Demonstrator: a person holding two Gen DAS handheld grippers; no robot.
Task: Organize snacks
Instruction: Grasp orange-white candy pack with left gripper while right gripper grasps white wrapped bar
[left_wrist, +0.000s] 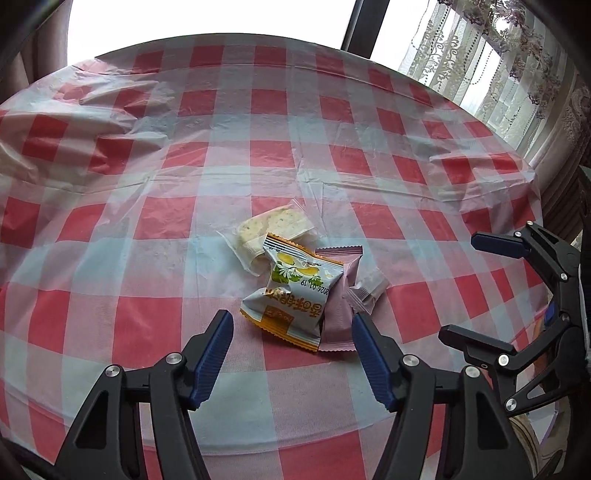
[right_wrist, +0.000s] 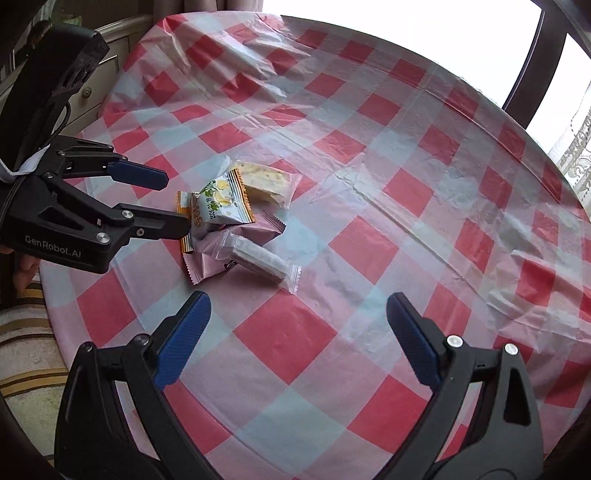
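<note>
Several snacks lie in a small pile mid-table: an orange-edged white packet (left_wrist: 295, 291) (right_wrist: 218, 206) on top, a clear-wrapped pale biscuit (left_wrist: 273, 232) (right_wrist: 269, 182) behind it, a pink packet (left_wrist: 341, 302) (right_wrist: 221, 254) under it, and a small clear-wrapped bar (left_wrist: 367, 290) (right_wrist: 262, 262) beside the pink one. My left gripper (left_wrist: 293, 326) (right_wrist: 175, 203) is open and empty, just short of the orange-edged packet. My right gripper (right_wrist: 297, 312) (left_wrist: 461, 288) is open and empty, near the small bar, to the right of the pile.
The round table wears a wrinkled red-and-white checked plastic cloth (left_wrist: 184, 166) (right_wrist: 406, 184). Lace curtains (left_wrist: 498, 66) and a bright window stand behind it. A cream cabinet (right_wrist: 107, 62) is beyond the table's left edge. A striped cushion (right_wrist: 26, 350) lies below the near edge.
</note>
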